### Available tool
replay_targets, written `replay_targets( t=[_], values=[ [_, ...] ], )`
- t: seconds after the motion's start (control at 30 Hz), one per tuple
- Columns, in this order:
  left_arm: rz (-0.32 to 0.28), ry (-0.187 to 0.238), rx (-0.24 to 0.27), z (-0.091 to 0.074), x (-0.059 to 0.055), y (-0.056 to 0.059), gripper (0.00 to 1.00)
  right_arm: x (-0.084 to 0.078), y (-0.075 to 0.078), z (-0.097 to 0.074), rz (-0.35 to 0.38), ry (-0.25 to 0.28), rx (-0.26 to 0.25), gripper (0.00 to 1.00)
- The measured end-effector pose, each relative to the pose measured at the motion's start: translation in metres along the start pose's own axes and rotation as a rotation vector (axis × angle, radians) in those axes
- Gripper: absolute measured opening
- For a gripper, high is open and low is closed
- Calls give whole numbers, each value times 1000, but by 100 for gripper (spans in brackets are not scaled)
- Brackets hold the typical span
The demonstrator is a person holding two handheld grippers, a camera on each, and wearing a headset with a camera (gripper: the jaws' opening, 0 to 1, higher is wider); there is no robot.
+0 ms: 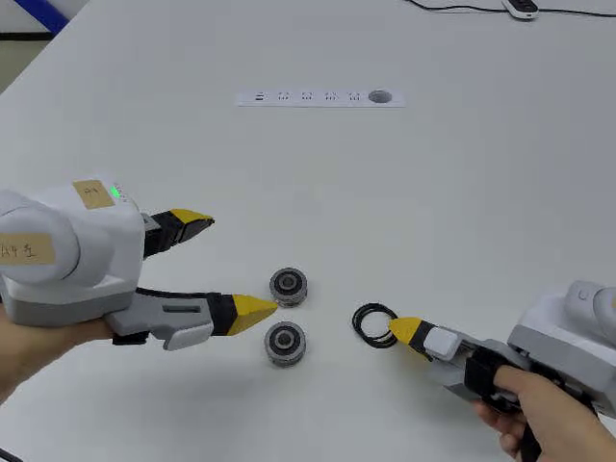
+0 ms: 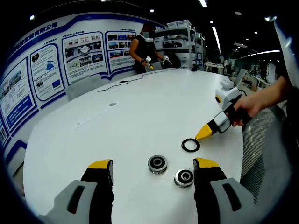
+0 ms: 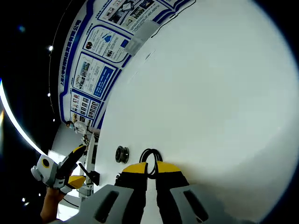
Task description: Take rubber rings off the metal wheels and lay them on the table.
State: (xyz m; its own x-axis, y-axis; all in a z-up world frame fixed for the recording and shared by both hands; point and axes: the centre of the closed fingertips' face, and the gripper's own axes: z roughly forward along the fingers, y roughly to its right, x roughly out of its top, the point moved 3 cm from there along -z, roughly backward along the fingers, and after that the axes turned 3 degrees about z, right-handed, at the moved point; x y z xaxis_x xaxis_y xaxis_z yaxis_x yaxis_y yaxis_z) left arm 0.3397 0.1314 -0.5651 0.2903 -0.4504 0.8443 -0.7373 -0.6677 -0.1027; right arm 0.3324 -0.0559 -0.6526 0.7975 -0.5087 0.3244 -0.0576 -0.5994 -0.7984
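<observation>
Two metal wheels [image 1: 289,286] [image 1: 285,343] lie flat on the white table [image 1: 433,192], close together. Black rubber ring loops [image 1: 373,322] rest on the table just right of them. My right gripper [image 1: 409,330] comes in from the lower right, its yellow tips shut on the ring [image 3: 150,156], and one wheel [image 3: 122,154] shows to its left. My left gripper [image 1: 223,265] hovers left of the wheels, wide open and holding nothing. Its own view looks past the jaws at both wheels [image 2: 158,164] [image 2: 184,177], the ring [image 2: 190,145] and the right gripper [image 2: 205,132].
A flush socket strip [image 1: 318,97] is set in the table farther back. A cable and a small device [image 1: 520,8] lie at the far edge. Another person [image 2: 145,46] stands at the far end of the table. Open tabletop surrounds the wheels.
</observation>
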Motion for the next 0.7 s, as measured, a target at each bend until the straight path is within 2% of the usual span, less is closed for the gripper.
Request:
replay_targets(
  t=[0.17,0.33,0.47,0.6,0.7],
  values=[
    [-19,1,1,-2,-3,0,73,8,-8,-4,-31,45,19,9],
    [-57,27,29,-10,-2,-3,74,25,-16,-10,-178,122,58,13],
    [-94,56,55,-19,-2,-7,75,43,-23,-18,-220,180,80,14],
    [-102,55,80,-31,-6,-9,77,59,-27,-29,-365,220,64,17],
    [-122,72,106,-41,-8,-12,78,65,-32,-38,-420,248,77,21]
  ],
)
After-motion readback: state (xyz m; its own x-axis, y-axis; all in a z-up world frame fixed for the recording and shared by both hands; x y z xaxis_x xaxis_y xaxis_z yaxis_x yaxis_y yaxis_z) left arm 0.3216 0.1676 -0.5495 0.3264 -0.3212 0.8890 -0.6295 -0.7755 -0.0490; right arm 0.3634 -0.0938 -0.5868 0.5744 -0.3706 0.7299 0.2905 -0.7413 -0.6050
